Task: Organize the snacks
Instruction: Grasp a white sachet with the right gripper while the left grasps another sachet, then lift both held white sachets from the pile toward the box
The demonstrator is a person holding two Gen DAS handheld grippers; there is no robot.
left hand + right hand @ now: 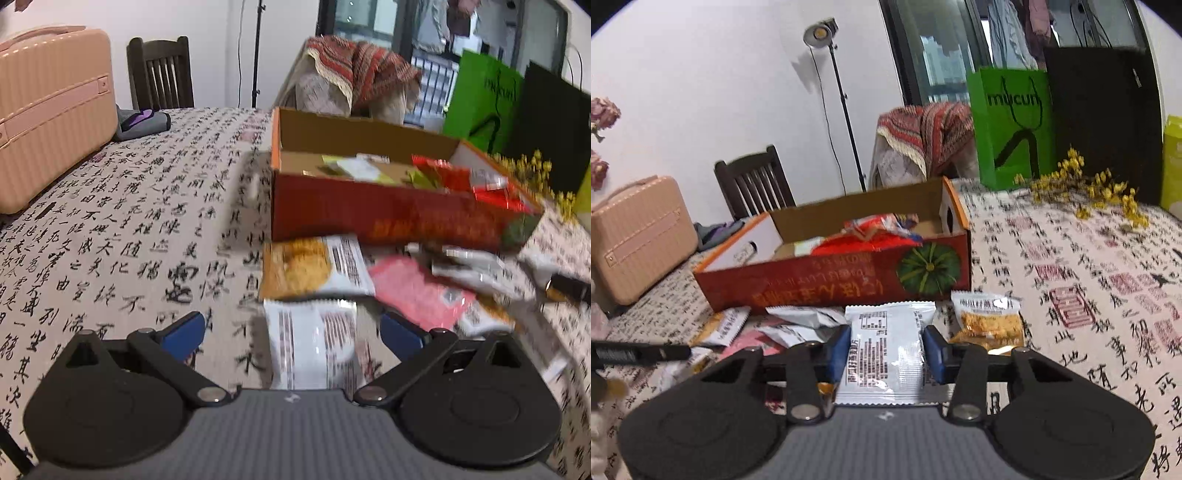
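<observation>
An open red cardboard box [388, 218] [827, 288] with a pumpkin picture stands on the patterned tablecloth and holds several snack packets. More packets lie in front of it. My left gripper [291, 332] is open, its blue pads wide apart. A white packet [310, 347] lies between them, untouched, with an orange-and-white packet [314, 267] and a pink packet [417, 291] just beyond. My right gripper [886, 350] is shut on a white snack packet [886, 343], the blue pads pressing its two sides. A yellow snack packet [990, 317] lies to its right.
A pink suitcase [48, 110] sits at the table's left end near a dark wooden chair [162, 74]. A green paper bag [1012, 125], a black bag [1104, 118] and yellow flower sprigs [1089, 188] stand behind the box. A light stand [842, 103] rises by the wall.
</observation>
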